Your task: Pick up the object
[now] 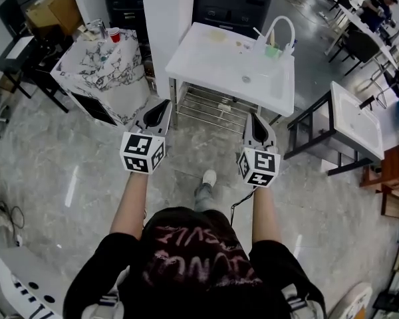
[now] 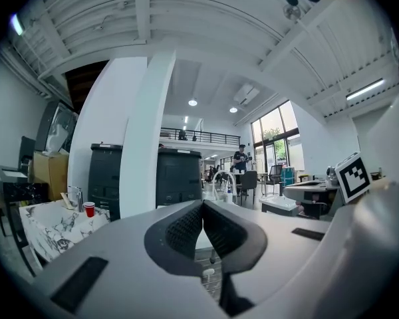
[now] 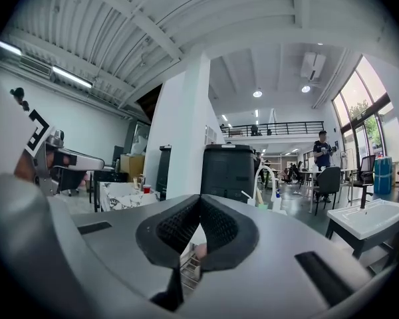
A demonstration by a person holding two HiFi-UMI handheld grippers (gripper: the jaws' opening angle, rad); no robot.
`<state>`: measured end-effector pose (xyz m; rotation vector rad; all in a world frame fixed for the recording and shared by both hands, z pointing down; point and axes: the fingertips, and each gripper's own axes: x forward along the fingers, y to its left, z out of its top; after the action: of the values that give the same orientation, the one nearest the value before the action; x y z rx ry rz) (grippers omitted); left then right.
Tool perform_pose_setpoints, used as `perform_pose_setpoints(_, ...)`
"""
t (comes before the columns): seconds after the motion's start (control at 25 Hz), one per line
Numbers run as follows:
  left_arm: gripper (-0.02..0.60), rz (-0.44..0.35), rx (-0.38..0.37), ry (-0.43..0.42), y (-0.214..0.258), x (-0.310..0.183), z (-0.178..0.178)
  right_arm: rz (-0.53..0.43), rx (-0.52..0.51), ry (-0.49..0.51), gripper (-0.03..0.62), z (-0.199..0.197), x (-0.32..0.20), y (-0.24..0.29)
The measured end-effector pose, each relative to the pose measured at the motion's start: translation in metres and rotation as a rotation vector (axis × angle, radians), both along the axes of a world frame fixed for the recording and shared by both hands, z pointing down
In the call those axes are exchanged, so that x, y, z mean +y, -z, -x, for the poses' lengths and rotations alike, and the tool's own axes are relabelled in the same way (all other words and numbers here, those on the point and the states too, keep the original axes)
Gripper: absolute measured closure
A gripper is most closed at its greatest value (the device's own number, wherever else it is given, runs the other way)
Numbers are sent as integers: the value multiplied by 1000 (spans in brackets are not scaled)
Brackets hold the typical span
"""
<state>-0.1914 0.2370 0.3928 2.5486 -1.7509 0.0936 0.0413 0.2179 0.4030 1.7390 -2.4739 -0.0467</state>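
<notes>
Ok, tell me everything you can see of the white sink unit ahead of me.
The white sink unit stands on the grey floor beside a white column. Its glossy rectangular top holds a shallow basin with a drain. A white arched faucet rises at the far right corner, a small green item beside it. Underneath, a metal frame carries a slatted shelf.
</notes>
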Motion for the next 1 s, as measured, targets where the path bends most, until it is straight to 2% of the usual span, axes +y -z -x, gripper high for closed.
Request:
perform_pose_setpoints(0.6, 565, 71, -19, 17, -34, -162, -16, 32, -6, 12, 580, -25, -175, -28)
perform_pose_setpoints(1.0, 566, 72, -49, 38, -19, -288, -63, 46, -16, 63, 580, -58, -307, -22)
